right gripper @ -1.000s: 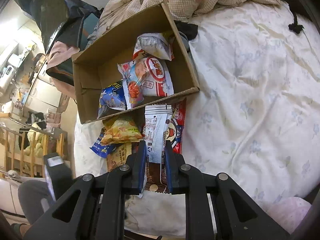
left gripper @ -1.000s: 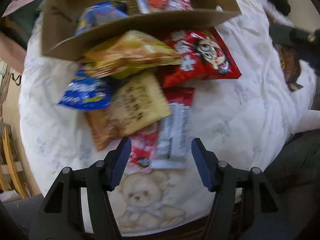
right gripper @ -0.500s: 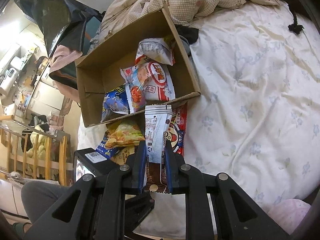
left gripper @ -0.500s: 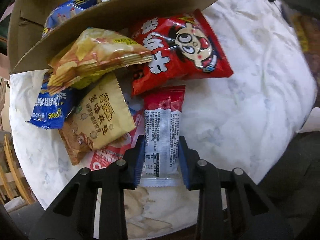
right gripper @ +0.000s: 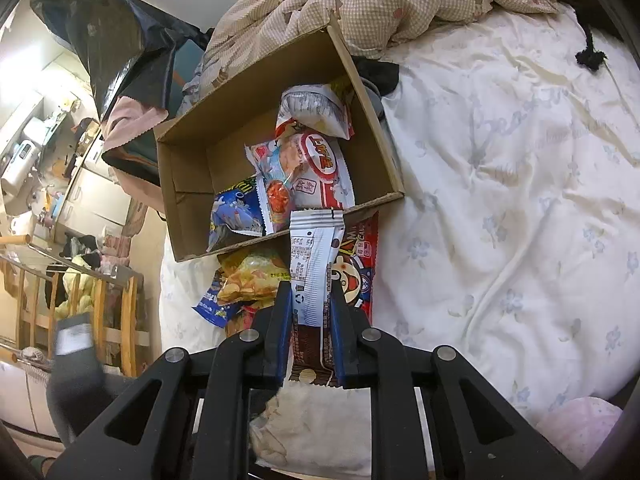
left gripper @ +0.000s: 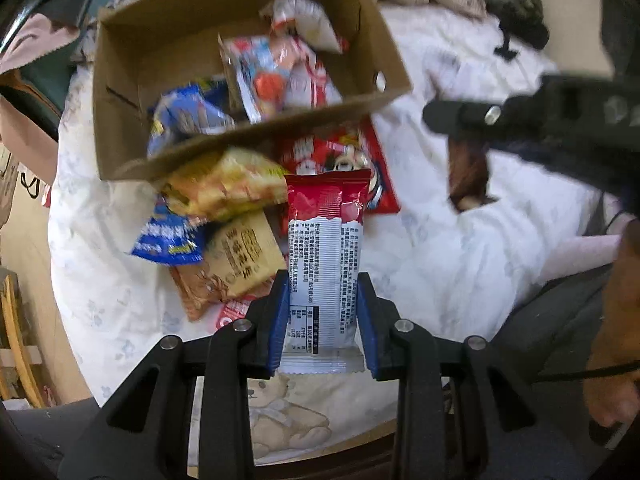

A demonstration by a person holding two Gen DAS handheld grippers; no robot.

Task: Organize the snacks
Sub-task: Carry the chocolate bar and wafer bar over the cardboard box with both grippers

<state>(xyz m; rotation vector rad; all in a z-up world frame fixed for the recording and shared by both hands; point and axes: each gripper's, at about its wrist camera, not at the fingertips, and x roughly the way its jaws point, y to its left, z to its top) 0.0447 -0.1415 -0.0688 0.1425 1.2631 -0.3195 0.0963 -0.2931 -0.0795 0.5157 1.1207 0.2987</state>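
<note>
The left gripper (left gripper: 323,320), wide open over the pile a second ago, now clamps a red-and-white snack bar (left gripper: 325,256) lifted clear of the bedsheet (left gripper: 440,264) (cardboard box (left gripper: 248,136) beyond). The right gripper (right gripper: 308,320) still pinches its brown-and-white wrapper (right gripper: 314,280), unmoved.

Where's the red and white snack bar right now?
In the left wrist view, the red and white snack bar is clamped between the left gripper fingers, held above the loose snack pile, just in front of the cardboard box.
</note>
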